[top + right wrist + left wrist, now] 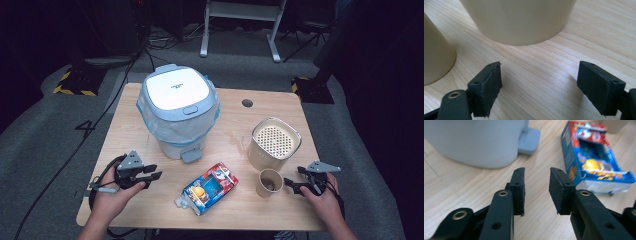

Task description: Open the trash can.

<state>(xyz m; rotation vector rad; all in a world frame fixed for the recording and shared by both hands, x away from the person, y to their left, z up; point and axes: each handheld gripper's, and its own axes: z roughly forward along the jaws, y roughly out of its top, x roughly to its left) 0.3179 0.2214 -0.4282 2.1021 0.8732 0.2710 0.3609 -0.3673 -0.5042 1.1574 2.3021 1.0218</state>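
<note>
One carton [208,188], two cups [269,182]

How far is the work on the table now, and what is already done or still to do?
Nothing looks done yet. The pedal bin has its lid shut, and the crushed carton and paper cup lie on the table. In hand: both grippers are open and empty, the left gripper facing the carton, the right gripper beside the cup. Probably left: picking these up and binning them.
</note>
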